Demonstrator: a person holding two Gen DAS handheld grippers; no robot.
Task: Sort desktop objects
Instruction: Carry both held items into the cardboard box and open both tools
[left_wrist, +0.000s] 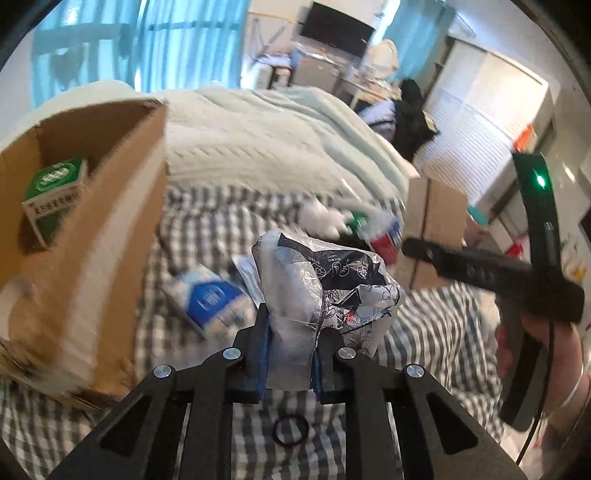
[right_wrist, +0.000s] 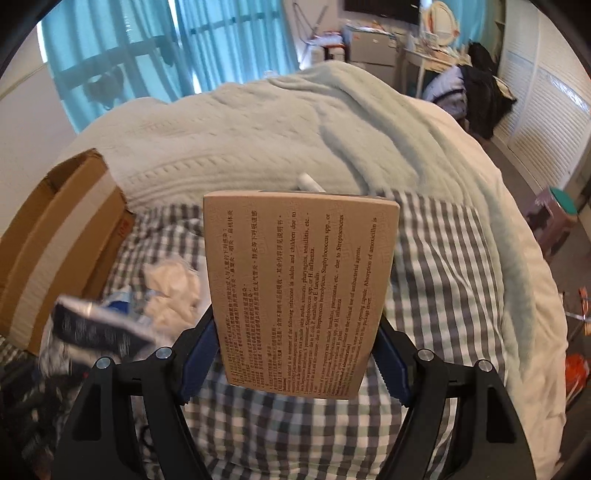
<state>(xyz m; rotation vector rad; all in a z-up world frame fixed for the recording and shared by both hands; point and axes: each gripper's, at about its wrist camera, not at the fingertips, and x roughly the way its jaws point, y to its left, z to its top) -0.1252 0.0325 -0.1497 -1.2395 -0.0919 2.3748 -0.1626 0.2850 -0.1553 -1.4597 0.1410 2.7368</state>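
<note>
Your left gripper (left_wrist: 290, 354) is squeezing a crinkly plastic bag (left_wrist: 325, 288) above the checked bedsheet (left_wrist: 424, 332). The open cardboard box (left_wrist: 92, 229) sits close on its left, with a green box (left_wrist: 55, 199) inside. Your right gripper (right_wrist: 295, 354) holds a tan medicine box (right_wrist: 299, 288) standing tall, farther from that cardboard box.

A: Daylight comes through the blue curtains (left_wrist: 184, 40), cool and fairly bright; the far wardrobe doors (left_wrist: 476, 122) look washed out.

B: The left wrist view smears: the cardboard box (left_wrist: 92, 236) and blue packet (left_wrist: 210, 299) blur. The right wrist view reads sharp on the tan box (right_wrist: 299, 291), and both bend with dark corners.
</note>
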